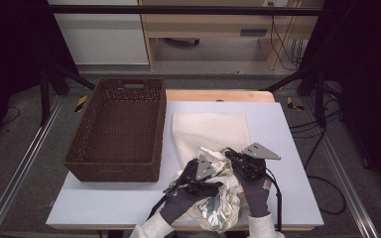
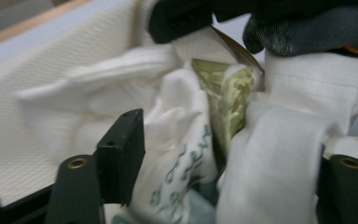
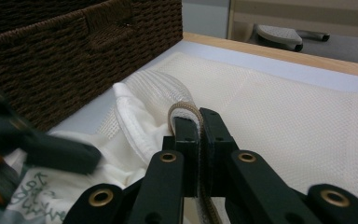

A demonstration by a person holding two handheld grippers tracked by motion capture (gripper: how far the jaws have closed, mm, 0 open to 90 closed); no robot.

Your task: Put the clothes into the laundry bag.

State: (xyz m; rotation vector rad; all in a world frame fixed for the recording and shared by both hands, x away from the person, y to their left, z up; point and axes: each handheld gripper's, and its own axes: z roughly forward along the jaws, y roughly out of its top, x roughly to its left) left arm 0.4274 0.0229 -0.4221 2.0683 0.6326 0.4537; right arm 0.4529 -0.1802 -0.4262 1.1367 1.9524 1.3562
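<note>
A cream mesh bag lies flat on the table, its near end gathered up. A crumpled white cloth with green print is bunched at the front edge, partly over that end. My right gripper points up-left. In the right gripper view it is shut on a beige band at the mesh bag's rim. My left gripper sits in the bundle. Its jaws stand wide apart in the left gripper view, with folds of white printed cloth bulging between them.
A dark brown wicker basket stands on the left half of the table, close beside the mesh bag; its wall rises left of my right gripper. Bare blue-grey tabletop lies to the right. Grey-gloved hands hold both grippers.
</note>
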